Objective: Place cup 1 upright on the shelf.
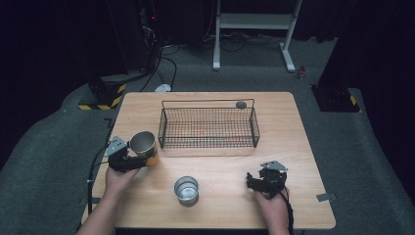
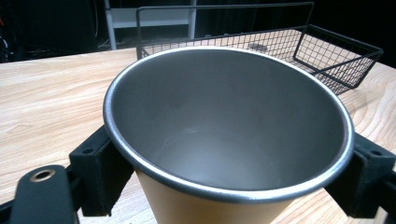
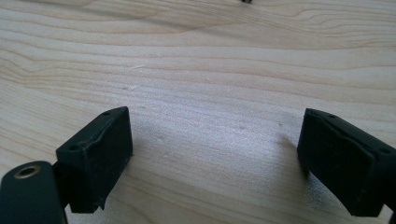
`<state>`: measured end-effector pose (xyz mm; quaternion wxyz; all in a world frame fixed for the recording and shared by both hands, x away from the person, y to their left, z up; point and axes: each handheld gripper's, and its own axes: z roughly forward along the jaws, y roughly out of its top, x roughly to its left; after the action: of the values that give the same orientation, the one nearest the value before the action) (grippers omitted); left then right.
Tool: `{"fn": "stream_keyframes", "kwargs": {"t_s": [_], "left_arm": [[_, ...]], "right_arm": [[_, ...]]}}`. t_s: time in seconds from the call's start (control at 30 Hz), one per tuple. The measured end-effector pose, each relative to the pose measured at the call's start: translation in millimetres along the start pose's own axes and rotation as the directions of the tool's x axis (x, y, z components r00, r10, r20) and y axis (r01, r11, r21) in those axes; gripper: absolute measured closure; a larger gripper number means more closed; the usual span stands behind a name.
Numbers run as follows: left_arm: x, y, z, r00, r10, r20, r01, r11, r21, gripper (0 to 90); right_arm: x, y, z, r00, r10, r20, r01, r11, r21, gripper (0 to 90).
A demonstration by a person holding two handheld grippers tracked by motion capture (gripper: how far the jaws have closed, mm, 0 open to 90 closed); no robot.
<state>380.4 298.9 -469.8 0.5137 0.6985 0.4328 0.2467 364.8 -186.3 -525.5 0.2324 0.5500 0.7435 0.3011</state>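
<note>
A: Start at the left. What has the left claw (image 1: pixel 131 160) got?

B: It is clamped on the orange cup (image 1: pixel 145 147), one jaw pressed to each side of the wall just below the rim. The cup has a grey metal lining, looks empty, and is tipped a little. It sits just left of the wire basket (image 1: pixel 209 145), near its front left corner.

A: Lifted or resting?

B: I cannot tell whether its base is on the tabletop (image 1: pixel 293 147) or just off it. In the left gripper view the basket stands close behind the cup's rim.

A: And moving right?

B: In front of the basket, well short of it, a small metal cup (image 1: pixel 186 189) stands upright and untouched. A small dark round thing (image 1: pixel 240 104) lies at the basket's back right corner; too small to name.

A: The right claw (image 1: pixel 254 180)?

B: Jaws apart, nothing between them, over bare wood in front of the basket's right end.

A: So how far along?

B: I'd judge it early. The basket looks empty. If the cups are meant for it, the first one is gripped but not yet in, and the metal cup is left to fetch.
</note>
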Motion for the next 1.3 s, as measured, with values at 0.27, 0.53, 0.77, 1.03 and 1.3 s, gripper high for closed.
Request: {"fn": "stream_keyframes", "kwargs": {"t_s": [0.27, 0.53, 0.77, 1.03, 1.3], "left_arm": [[-7.3, 1.9, 3.3, 0.9999, 0.014, 0.006, -0.014, 0.9999, 0.004, 14.2], [-18.3, 12.5, 8.4, 0.9988, 0.025, 0.042, -0.026, 0.9996, 0.011, 14.2], [-29.4, 23.9, 13.4, 0.9972, 0.044, 0.061, -0.044, 0.999, 0.003, 14.1], [-39.3, 38.0, 20.2, 0.9947, 0.048, 0.091, -0.047, 0.9988, -0.01, 14.1], [-48.9, 51.2, 29.7, 0.9935, 0.065, 0.094, -0.064, 0.9979, -0.009, 14.1]], "right_arm": [[-0.1, 0.1, 0.1, 1.0, -0.001, -0.001, 0.001, 1.0, 0.0, 10.3], [-0.2, 0.2, 0.1, 1.0, -0.006, -0.001, 0.006, 1.0, 0.001, 10.6], [-0.5, 0.7, 0.6, 0.9999, -0.014, -0.004, 0.014, 1.0, -0.001, 10.6], [-0.4, 0.8, 0.7, 0.9998, -0.016, -0.007, 0.016, 1.0, -0.002, 10.8], [-0.2, 1.1, 0.9, 0.9998, -0.017, -0.012, 0.017, 1.0, -0.002, 10.8]]}}
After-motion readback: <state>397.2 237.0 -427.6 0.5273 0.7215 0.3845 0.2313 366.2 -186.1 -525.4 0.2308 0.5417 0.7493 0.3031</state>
